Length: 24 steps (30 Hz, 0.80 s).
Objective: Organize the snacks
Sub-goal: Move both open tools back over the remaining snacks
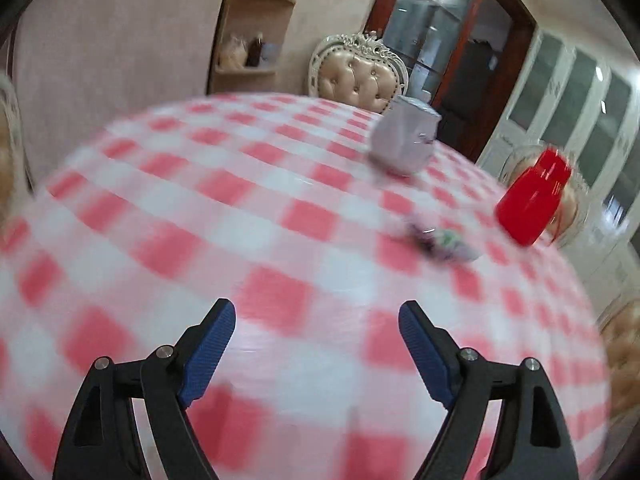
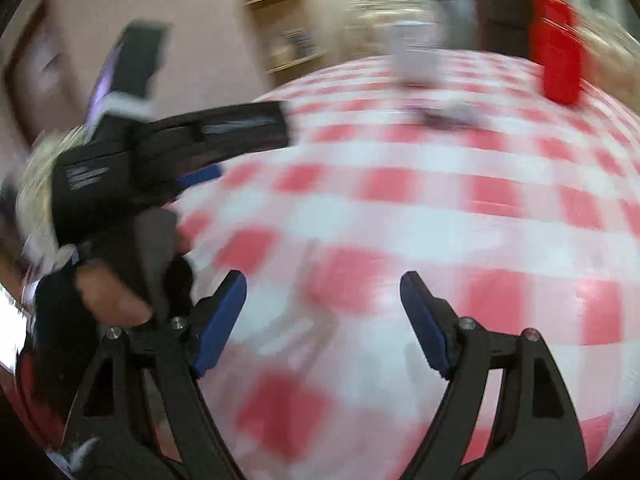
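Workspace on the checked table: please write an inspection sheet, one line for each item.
Surface: round table with red-and-white checked cloth.
Job's things: small blurred wrapped snacks, kind unclear.
Clutter: pale lilac cup-shaped container; red plastic cup against a glass jar.
Grippers: left tool open, empty; right tool open, empty.
Cables: nothing seen.
Surroundings: cream tufted chair, wooden corner shelf, white glazed cabinet doors.

I see a pink wall [image 1: 120, 40] behind the red-and-white checked tablecloth [image 1: 240, 208]. A wooden corner shelf [image 1: 256, 32] stands beside a cream tufted chair [image 1: 360, 72], then a dark-framed glass doorway [image 1: 452, 32] and white glazed cabinets [image 1: 568, 92].
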### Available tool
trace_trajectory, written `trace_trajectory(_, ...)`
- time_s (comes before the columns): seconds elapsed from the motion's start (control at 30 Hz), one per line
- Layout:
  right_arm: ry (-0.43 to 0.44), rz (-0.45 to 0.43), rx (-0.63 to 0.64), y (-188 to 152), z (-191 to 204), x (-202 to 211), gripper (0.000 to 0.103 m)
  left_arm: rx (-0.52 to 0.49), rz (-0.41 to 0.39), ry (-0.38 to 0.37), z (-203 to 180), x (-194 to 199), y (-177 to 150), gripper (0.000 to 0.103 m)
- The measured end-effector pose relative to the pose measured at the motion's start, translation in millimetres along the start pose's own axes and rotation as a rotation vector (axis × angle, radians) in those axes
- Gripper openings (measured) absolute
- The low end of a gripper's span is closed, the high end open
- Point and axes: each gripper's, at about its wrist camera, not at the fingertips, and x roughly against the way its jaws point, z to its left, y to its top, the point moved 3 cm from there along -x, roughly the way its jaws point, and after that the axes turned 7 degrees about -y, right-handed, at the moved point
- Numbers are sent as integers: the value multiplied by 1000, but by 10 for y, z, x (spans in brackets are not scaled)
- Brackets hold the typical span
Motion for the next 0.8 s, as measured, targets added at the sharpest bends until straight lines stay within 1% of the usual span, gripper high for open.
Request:
trace_trajectory(0.03,-27,-6,-74,49,-279,-17,81,51,1,-47,-99,-100,-27,85)
trace_trajectory(0.1,-56,-14,-157,105,-628,-19,81,108,-21,-131,-226,-219,-131,85)
trace_trajectory(0.17,-69,-19,-262,156,-986,-33,81,124,-30,-179,-289,-300,-246,85)
trace_trajectory(0.2,-73,-22,-316,183,-1145,-52,81,102,-9,-202,-311,-338,-262,85)
trace_trajectory(0.27,-73,-28,-378,324,-1341,-119,82,95,-24,-191,-265,-325,-243,85)
trace_trajectory(0.3,-73,-32,-391,413,-1412,-166,82,121,-43,-181,-202,-308,-221,85)
trace_trajectory(0.4,-127,-52,-401,717,-1535,-400,83,214,-68,-172,-2,-307,-165,85)
trace_trajectory(0.47,-150,-47,-421,993,-1593,-649,83,246,-81,-145,118,-311,-137,85)
trace_trajectory(0.5,-147,-42,-439,1145,-1627,-802,83,261,-93,-131,180,-305,-119,85)
trace_trajectory(0.57,-122,-22,-471,1406,-1649,-1093,83,289,-122,-100,293,-303,-70,85)
trace_trajectory(0.63,-124,17,-479,1649,-1581,-1366,83,314,-142,-87,371,-309,-24,85)
trace_trajectory(0.7,-166,44,-461,1866,-1510,-1600,83,336,-143,-79,433,-335,0,85)
trace_trajectory(0.73,-217,76,-446,1956,-1474,-1737,83,347,-139,-79,457,-348,0,85)
trace_trajectory(0.8,-271,125,-430,2005,-1409,-1896,83,367,-124,-80,493,-384,-9,85)
